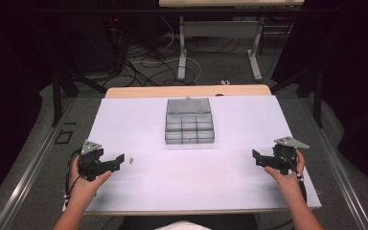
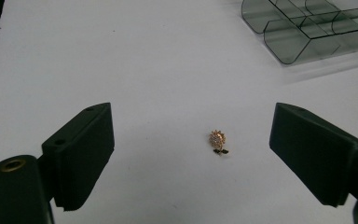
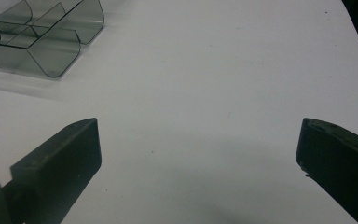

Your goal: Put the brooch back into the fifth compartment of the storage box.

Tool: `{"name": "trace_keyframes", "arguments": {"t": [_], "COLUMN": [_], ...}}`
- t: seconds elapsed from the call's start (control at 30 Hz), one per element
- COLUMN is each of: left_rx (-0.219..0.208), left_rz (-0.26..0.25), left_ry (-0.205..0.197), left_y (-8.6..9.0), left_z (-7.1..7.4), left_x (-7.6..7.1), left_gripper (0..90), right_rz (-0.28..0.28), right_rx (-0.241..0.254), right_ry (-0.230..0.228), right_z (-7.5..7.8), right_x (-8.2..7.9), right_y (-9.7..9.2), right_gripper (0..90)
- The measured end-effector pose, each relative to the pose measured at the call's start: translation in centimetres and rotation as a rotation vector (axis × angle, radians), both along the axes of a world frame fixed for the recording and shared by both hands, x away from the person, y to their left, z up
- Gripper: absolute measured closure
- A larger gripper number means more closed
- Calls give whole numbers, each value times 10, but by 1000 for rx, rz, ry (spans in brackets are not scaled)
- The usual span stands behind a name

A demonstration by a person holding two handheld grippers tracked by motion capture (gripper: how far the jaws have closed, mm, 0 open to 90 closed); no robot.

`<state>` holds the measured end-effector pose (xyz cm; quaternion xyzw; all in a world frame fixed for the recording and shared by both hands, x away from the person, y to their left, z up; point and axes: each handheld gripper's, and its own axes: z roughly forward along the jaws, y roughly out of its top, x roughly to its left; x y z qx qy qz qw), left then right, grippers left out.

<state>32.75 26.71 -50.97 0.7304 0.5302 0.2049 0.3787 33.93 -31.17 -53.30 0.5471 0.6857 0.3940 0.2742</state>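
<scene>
The left hand-held gripper (image 2: pixel 191 154) hangs low over the table (image 1: pixel 172 177) near its left edge, its jaws spread wide apart with nothing between the pads. Just ahead of it, on the white surface, lies a tiny gold flower-shaped brooch (image 2: pixel 218 142), closer to the right-hand jaw in the left gripper view than to the other; in the high view it is a small speck (image 1: pixel 132 160) just off the gripper's tip. The right hand-held gripper (image 3: pixel 198 163) waits near the right edge, jaws likewise wide open and empty. A clear compartment box (image 1: pixel 189 127) with its lid folded back sits toward the middle of the far edge, well apart from both grippers.

The work looks set to be lifting the brooch and dropping it into a compartment. The risk is in the pinch: the piece is small and flat, so blunt pads closing off-centre could push it sideways or flick it away. Coming down too high would close on air; too low would jam the pads on the table.
</scene>
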Motion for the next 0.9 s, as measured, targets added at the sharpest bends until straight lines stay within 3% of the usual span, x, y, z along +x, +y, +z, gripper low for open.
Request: {"name": "trace_keyframes", "arguments": {"t": [0.37, 0.57, 0.73, 0.9], "left_rx": [-27, -10, -22, -35], "left_rz": [-14, -21, -19, -19], "left_ry": [-5, 0, 10, 47], "left_y": [-2, -7, -12, -15], "left_z": [3, 7, 6, 1], "left_x": [16, 23, 29, 35], "left_gripper": [171, 256, 312, 352], "right_rz": [-2, -5, -5, -11], "right_rx": [8, 6, 8, 12], "right_ry": [10, -4, 0, 5], "right_z": [-2, -2, -3, -3], "right_x": [-7, -9, -9, -9], "right_y": [-2, -2, -3, -3], "right_gripper": [0, 0, 0, 0]}}
